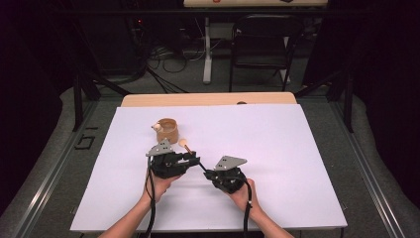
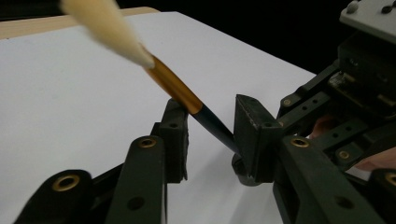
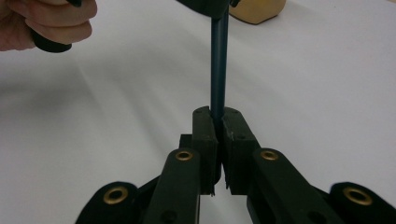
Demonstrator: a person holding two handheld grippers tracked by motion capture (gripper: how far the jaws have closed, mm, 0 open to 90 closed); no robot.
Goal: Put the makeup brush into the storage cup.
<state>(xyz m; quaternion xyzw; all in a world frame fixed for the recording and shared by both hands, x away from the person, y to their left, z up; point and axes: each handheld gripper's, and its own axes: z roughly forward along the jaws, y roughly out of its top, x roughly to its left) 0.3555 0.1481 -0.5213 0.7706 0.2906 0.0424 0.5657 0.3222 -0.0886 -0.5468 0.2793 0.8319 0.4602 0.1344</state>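
A brush [image 2: 175, 86] with cream bristles, a gold ferrule and a dark handle [image 3: 218, 60] runs between my two grippers over the white sheet [image 1: 277, 148]. My right gripper [image 3: 218, 135] is shut on the handle's end. The jaws of my left gripper [image 2: 212, 135] stand on either side of the brush just below the ferrule. A gap still shows between the pads, and the ferrule rests against the top of one of them. From above, the left gripper [image 1: 190, 157] sits to the left of the right gripper [image 1: 207, 173], and the bristles [image 1: 183, 144] point towards the back.
A round wooden cup [image 1: 167, 130] stands just behind my left gripper, with a cream ball-like tip [image 1: 157, 127] at its rim. The white sheet covers most of a wooden table [image 1: 208, 99]. A black chair [image 1: 262, 39] and cables lie beyond the table.
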